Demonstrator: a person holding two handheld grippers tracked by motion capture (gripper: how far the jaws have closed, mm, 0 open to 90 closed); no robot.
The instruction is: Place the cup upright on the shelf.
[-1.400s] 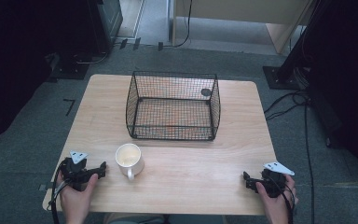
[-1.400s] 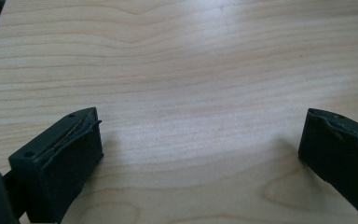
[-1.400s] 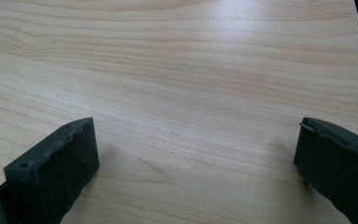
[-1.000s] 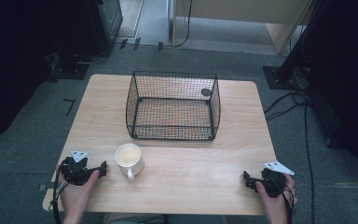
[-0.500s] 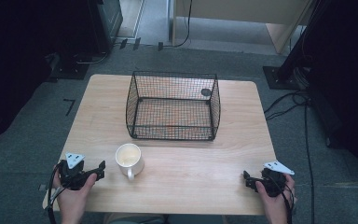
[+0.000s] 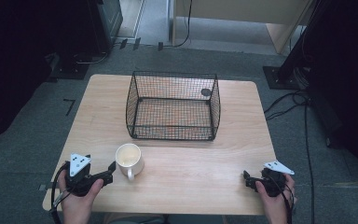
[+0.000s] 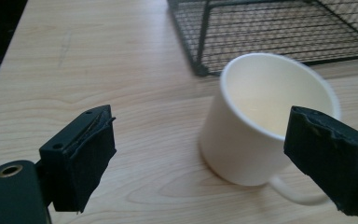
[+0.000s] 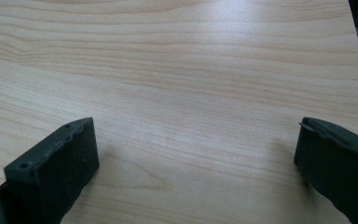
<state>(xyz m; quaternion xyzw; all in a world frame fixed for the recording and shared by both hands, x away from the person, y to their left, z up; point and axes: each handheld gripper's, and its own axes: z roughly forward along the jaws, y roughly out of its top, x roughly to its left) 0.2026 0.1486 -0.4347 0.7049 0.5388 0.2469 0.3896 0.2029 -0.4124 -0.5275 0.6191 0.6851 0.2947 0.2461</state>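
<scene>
A black wire basket (image 6: 173,106) is seen at the middle of the wooden table (image 6: 242,154), with a small dark round object (image 6: 206,92) at its far right corner; whether that object lies inside or behind the mesh cannot be told. A cream mug (image 6: 129,160) stands upright just in front of the basket, and nothing is seen in it (its handle is turned toward the person). In the left gripper view, the mug's right side and handle are partly covered by one jaw. The left gripper (image 6: 106,171) is held wide apart beside the mug, nothing being gripped. The right gripper (image 8: 196,172) is spread wide over bare wood, its tips cut off by the frame edge
</scene>
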